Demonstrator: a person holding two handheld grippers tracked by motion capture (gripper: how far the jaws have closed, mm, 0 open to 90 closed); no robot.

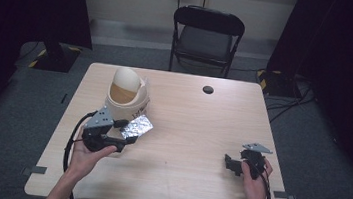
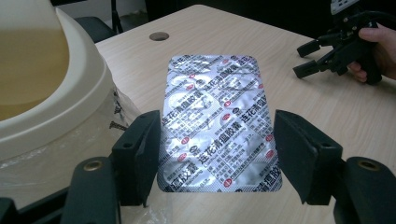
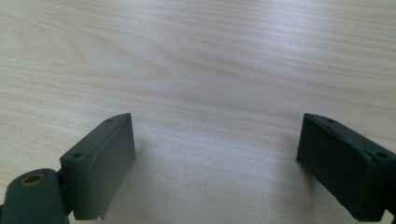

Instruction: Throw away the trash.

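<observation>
1. One silver foil blister pack (image 2: pixel 219 123) is your item: a flat rounded rectangle, its shiny crinkled back printed all over with rows of dark characters and small red marks
2. In the left gripper view it sits between your left gripper (image 2: pixel 217 154)'s two black jaws, one long edge against each pad, with the far end reaching out past the jaw tips towards the middle of the counter (image 2: pixel 299 112)
3. From the high view, the pack (image 1: pixel 136 126) is lifted off the wood at the left side of the counter, just beside the cream bin (image 1: pixel 127 96) with its domed swing lid; in the left gripper view the bin's clear plastic liner (image 2: pixel 60 154) shows right by the left jaw
4. Your left gripper (image 1: pixel 128 133) is clenched on the pack's width, so the jaws stand as far apart as the pack is wide, grasping it by its sides
5. Your right gripper (image 3: pixel 215 158) is released: its jaws stand wide apart over bare wood with nothing between them, and in the high view it (image 1: pixel 230 164) rests well apart at the right side of the counter
</observation>
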